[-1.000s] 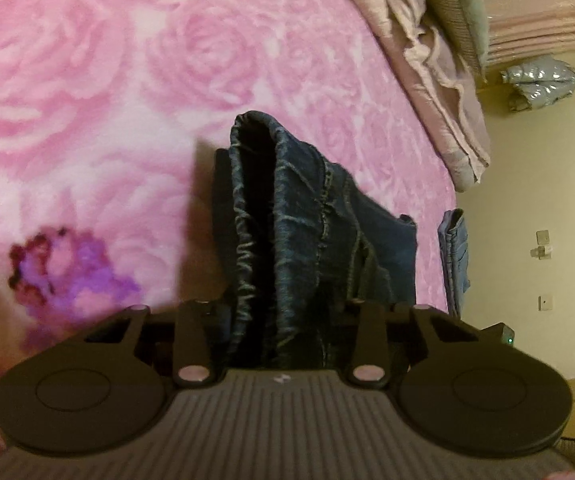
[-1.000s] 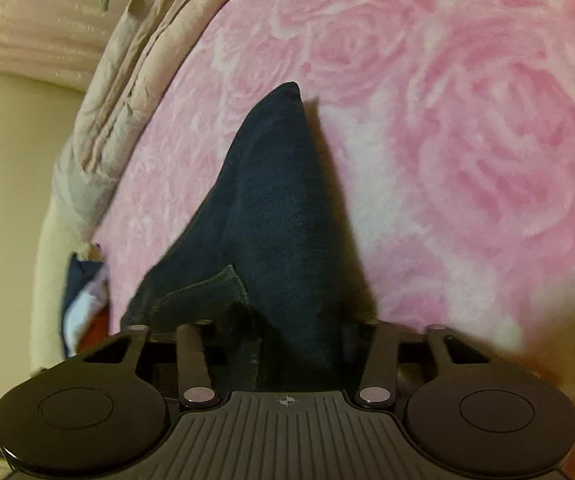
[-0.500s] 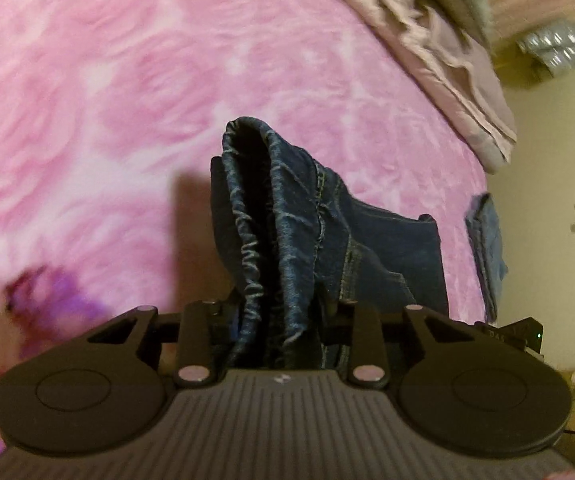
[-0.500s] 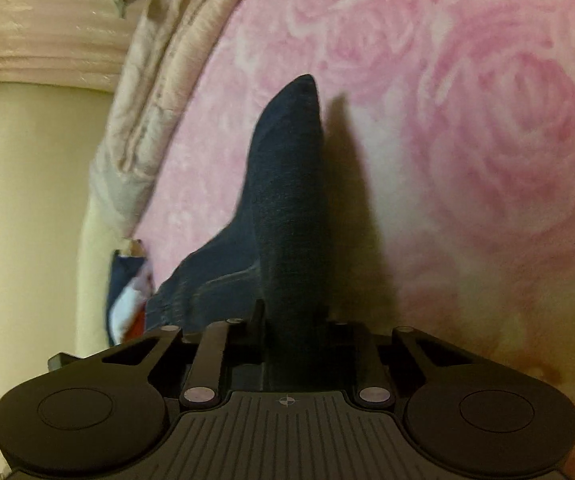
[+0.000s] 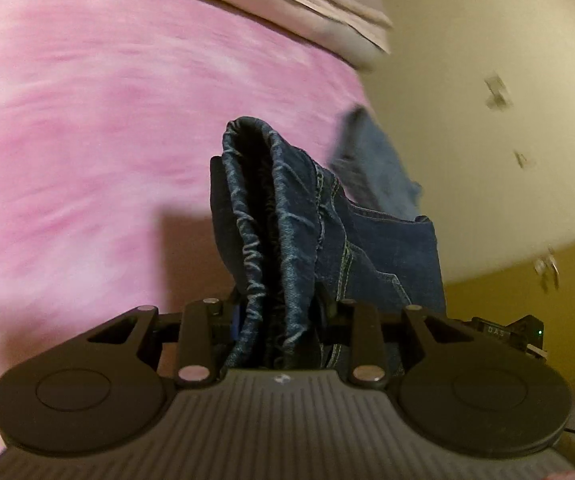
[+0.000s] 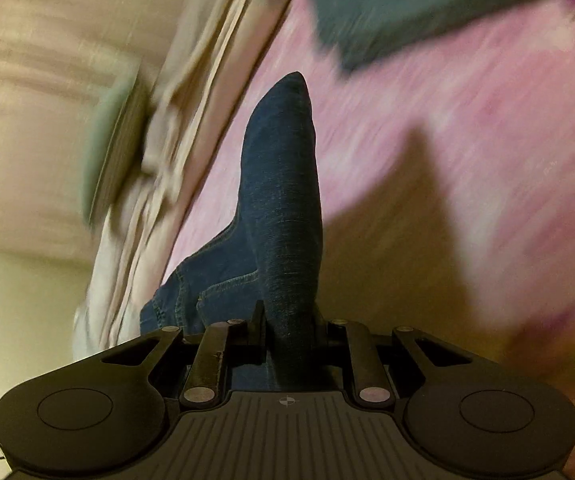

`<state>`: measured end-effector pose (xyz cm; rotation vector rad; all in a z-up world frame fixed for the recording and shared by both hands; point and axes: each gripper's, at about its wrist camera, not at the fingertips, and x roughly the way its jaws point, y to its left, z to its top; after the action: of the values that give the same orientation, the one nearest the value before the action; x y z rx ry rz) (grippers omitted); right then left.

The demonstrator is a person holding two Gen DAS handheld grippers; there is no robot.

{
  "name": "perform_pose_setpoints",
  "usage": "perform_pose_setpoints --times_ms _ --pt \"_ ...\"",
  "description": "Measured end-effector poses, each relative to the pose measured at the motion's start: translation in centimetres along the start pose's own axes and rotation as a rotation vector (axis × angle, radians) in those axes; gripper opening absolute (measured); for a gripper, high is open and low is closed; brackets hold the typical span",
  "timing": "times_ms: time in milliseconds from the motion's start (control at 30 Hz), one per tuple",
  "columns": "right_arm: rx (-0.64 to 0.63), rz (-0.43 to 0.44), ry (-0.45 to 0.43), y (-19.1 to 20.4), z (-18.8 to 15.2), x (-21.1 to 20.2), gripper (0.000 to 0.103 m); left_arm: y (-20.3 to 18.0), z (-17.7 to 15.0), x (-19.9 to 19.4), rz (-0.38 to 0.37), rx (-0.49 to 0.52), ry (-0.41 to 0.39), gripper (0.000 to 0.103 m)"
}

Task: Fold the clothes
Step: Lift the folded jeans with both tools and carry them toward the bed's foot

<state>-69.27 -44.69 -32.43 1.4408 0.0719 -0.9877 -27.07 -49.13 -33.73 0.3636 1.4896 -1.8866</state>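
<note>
Views swung, blurred; both grippers (image 5: 275, 308) (image 6: 289, 320) still clamp jeans (image 5: 287, 216).

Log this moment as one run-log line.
left gripper: shut on jeans | right gripper: shut on jeans | jeans: lifted over pink bedspread | view: motion-blurred

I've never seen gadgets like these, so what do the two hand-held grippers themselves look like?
Both look alike: matte black plastic. The left hand-held gripper and right hand-held gripper each have a grey ribbed body with a small crosshair mark, two round black discs at the sides, and slim linkage bars tipped with silvery pins. No sleeves show.
</note>
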Motion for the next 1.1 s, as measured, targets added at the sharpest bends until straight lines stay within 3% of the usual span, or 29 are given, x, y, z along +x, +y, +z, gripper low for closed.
perform_pose_setpoints --times_ms 267,467,600,733,1100 --pt "0.092 -0.019 -0.234 -3.3 11.4 -7.6 0.017 -10.8 9.2 13.6 -0.134 0.153 0.091 0.027" --pt "0.068 0.010 -0.343 -3.4 21.2 -8.7 0.017 -17.5 17.1 21.0 -0.177 0.236 0.073 0.027" --pt "0.074 0.035 -0.378 -3.8 26.3 -8.0 0.017 -19.8 20.4 24.4 -0.182 0.268 0.067 0.027" --pt "0.098 0.032 -0.369 -5.8 28.1 -7.0 0.017 -20.3 22.0 27.2 -0.164 0.273 0.087 0.027" --pt "0.190 -0.040 -0.318 -12.3 29.7 -4.8 0.018 -17.9 22.4 31.9 -0.083 0.261 0.144 0.030"
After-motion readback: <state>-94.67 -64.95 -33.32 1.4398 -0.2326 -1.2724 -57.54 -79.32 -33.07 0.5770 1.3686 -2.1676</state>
